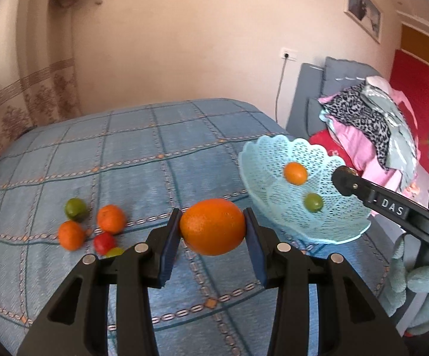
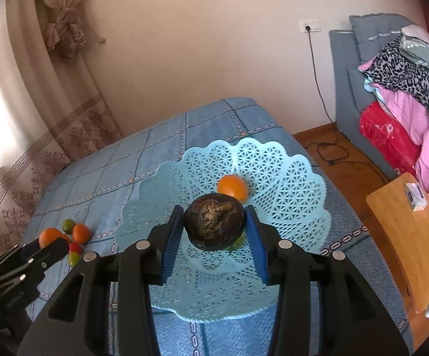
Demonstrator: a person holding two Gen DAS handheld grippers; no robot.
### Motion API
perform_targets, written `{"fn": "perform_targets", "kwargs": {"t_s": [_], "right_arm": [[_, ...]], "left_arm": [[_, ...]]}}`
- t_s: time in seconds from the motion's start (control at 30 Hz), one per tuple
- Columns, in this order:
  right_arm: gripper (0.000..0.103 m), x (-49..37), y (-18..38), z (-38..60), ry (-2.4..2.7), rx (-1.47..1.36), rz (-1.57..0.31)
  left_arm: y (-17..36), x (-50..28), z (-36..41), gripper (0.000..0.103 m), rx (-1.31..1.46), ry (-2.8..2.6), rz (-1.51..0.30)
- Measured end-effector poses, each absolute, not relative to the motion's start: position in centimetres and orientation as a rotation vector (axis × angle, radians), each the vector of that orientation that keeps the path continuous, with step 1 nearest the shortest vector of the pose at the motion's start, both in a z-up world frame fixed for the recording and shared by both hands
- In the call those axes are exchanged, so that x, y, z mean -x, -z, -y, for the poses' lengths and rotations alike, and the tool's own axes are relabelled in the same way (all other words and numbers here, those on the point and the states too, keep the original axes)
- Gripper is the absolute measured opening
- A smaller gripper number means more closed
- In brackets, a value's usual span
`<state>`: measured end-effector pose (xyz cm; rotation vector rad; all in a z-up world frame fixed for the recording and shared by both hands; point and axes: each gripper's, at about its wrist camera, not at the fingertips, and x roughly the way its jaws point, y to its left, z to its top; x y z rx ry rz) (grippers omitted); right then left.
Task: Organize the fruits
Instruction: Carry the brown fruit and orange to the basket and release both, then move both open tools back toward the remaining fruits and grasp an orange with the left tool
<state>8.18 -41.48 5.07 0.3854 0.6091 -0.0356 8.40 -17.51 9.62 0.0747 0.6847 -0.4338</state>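
Blue checked bedding [image 1: 131,154] fills mid-frame. At lower centre, a firm, smooth orange [image 1: 212,227] is pinched across its middle by the left claw [image 1: 213,231]; a dark, rough-skinned fruit [image 2: 213,222] is pinched by the right claw [image 2: 214,225] above the light lattice basket [image 2: 288,184]. Gentle release is advised, since round fruit may roll.

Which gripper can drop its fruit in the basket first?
Probably the right hand-held gripper: its dark fruit already hangs over the basket. The left hand-held gripper holds its orange over the bedspread, beside the basket.
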Motion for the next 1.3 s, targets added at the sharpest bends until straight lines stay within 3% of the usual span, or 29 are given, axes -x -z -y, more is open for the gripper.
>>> {"fn": "perform_targets", "kwargs": {"t_s": [0.17,0.27,1.0,1.03,1.07,1.1,1.3], "right_arm": [[0.044,-8.1,-5.2,42.3,0.067,-0.4,-0.598],[0.061,-7.9,-5.3,42.8,0.085,-0.418,-0.586],[0.062,-6.9,-6.2,44.5,0.125,-0.471,-0.538],[0.062,-6.9,-6.2,44.5,0.125,-0.471,-0.538],[0.062,-6.9,-6.2,44.5,0.125,-0.47,-0.539],[0.062,-6.9,-6.2,44.5,0.125,-0.471,-0.539],[0.062,-6.6,-6.1,44.6,0.127,-0.477,-0.533]], "left_arm": [[-9.5,-8.4,19.7,0.042,-0.109,0.475,-0.685],[-9.5,-8.4,20.9,0.042,-0.123,0.494,-0.686],[-8.3,-9.1,26.9,0.043,-0.174,0.639,-0.721],[-8.3,-9.1,26.9,0.048,-0.163,0.652,-0.723],[-8.4,-9.0,26.8,0.064,-0.155,0.654,-0.718],[-8.5,-8.9,26.6,0.071,-0.147,0.647,-0.701],[-9.5,-8.9,25.2,0.075,-0.124,0.608,-0.661]]}}
